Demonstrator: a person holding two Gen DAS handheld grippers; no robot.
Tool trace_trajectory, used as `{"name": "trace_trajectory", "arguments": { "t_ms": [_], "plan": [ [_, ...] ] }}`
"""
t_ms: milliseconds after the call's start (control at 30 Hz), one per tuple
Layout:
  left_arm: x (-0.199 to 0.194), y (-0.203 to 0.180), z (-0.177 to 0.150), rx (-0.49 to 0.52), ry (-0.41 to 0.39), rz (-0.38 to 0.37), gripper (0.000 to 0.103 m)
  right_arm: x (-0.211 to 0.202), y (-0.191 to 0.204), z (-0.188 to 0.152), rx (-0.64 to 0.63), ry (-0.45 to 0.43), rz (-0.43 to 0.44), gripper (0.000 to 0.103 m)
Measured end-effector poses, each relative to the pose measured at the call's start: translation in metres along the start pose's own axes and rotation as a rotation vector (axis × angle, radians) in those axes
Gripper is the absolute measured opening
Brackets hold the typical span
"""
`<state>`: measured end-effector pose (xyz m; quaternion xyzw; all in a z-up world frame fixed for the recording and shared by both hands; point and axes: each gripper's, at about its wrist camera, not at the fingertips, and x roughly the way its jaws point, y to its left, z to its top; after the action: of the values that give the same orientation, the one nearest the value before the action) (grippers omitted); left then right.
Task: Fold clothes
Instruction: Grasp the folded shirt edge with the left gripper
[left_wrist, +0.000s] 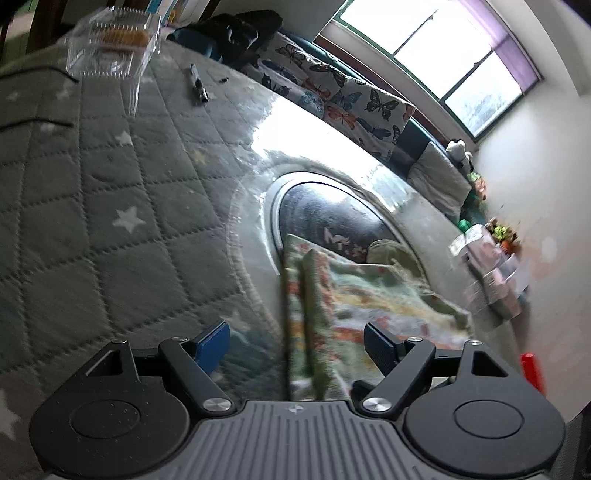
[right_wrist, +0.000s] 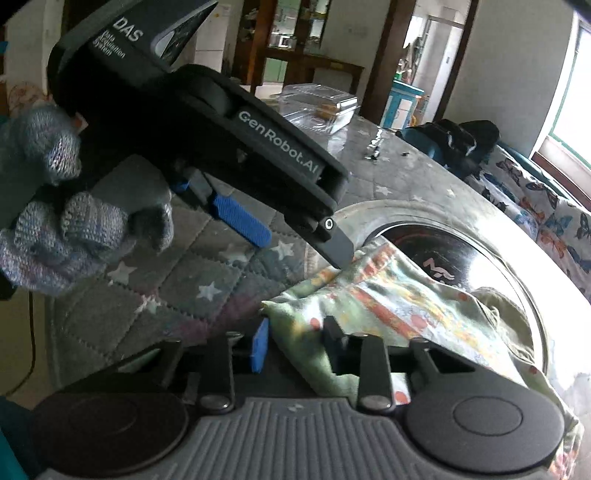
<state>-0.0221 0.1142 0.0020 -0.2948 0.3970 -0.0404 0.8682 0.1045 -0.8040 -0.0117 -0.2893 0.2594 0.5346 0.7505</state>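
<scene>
Folding barely begun: a crumpled floral garment lies on the quilt-covered desk, its near corner clamped in the right gripper. Just beyond, the left gripper hovers over the cloth, jaws apart; every fold remains.

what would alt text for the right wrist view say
The right gripper has its jaws pinched on the near corner of a floral patterned garment lying on a star-quilted table cover. The left gripper, held in a gloved hand, hovers open just above the cloth. A clear plastic container sits farther back.
</scene>
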Motion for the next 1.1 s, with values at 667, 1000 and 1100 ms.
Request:
{"name": "trace_trajectory", "arguments": {
  "t_ms": [667,1000,1100],
  "plan": [
    [0.044,-0.017,0.008,-0.207,0.112,-0.091,0.035,-0.051,-0.031,-0.006,0.18,-0.136,0.069,0.012],
    [0.048,-0.017,0.008,-0.187,0.118,-0.069,0.019,-0.067,-0.053,-0.021,0.258,-0.153,-0.01,0.021],
    [0.047,-0.02,0.006,-0.159,0.108,-0.06,0.019,-0.07,-0.071,-0.032,0.303,-0.134,-0.077,0.029]
  ]
}}
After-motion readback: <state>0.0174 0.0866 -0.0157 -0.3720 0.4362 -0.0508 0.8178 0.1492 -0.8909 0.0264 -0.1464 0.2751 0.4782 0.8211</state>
